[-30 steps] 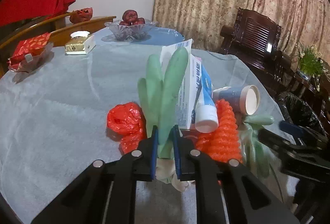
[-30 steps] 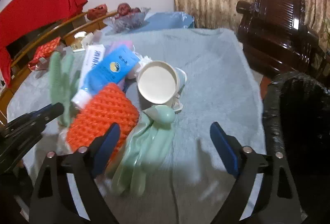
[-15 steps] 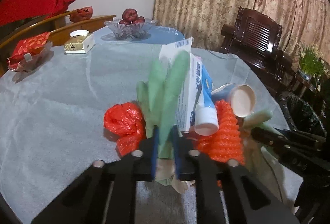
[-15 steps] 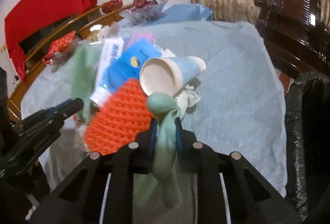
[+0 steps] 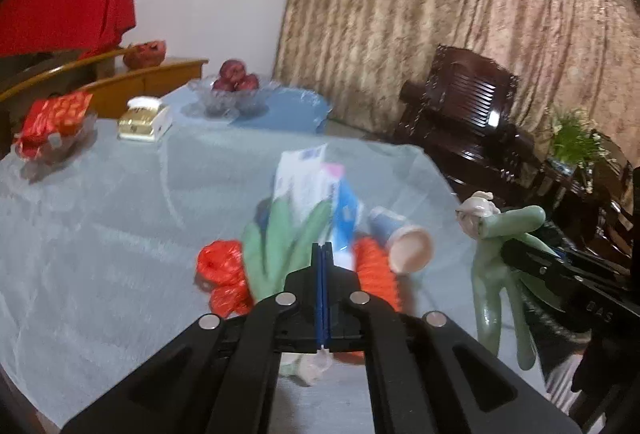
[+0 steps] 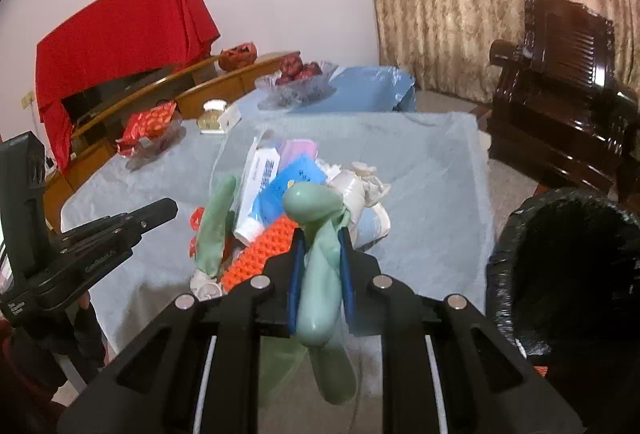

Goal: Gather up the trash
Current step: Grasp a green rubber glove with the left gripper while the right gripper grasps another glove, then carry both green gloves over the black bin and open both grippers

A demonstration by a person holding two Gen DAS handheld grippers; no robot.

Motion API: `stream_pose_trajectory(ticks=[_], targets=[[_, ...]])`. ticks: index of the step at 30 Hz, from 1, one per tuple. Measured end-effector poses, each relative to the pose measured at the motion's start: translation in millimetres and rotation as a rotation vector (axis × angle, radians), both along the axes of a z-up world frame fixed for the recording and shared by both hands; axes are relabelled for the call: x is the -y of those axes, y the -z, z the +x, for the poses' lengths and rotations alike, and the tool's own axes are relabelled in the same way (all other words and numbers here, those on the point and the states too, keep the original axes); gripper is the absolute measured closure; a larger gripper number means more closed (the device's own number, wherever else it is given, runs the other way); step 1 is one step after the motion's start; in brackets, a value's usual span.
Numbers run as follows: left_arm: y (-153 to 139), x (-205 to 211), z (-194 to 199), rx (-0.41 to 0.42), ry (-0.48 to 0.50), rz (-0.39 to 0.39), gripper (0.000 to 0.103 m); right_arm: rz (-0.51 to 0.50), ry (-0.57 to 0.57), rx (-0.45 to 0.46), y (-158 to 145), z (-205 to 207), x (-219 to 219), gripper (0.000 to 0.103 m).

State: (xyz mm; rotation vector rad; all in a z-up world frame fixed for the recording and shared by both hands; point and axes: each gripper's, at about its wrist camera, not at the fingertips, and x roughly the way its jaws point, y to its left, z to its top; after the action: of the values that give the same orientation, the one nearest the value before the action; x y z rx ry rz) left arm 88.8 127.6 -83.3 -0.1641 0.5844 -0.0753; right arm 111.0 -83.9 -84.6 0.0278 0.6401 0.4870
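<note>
At lower centre, right gripper [image 6: 319, 266] pinches a green glove [image 6: 320, 274] for the bin [image 6: 560, 274].
Left gripper [image 5: 322, 262] is closed, pads together; whether it grips the other glove [image 5: 276, 246] I cannot tell.

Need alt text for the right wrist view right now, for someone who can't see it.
The right gripper is shut on a pale green rubber glove lifted above the cloth-covered table. Behind it lies a pile with an orange sponge, and a black-lined trash bin stands at right.
</note>
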Motion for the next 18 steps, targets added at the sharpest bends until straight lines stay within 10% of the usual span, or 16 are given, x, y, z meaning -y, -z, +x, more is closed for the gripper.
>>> stream_pose_trajectory(ticks=[7,18], targets=[[8.0,9.6,-4.3,-0.028,-0.004,0.027,0.101,0.004,0.019,0.014,-5.8,-11.3,16.1,0.087],[52.0,0.0,21.1,-0.120,-0.072,0.076,0.041,-0.013,0.040,-0.093,40.7,1.4,11.9,0.087]])
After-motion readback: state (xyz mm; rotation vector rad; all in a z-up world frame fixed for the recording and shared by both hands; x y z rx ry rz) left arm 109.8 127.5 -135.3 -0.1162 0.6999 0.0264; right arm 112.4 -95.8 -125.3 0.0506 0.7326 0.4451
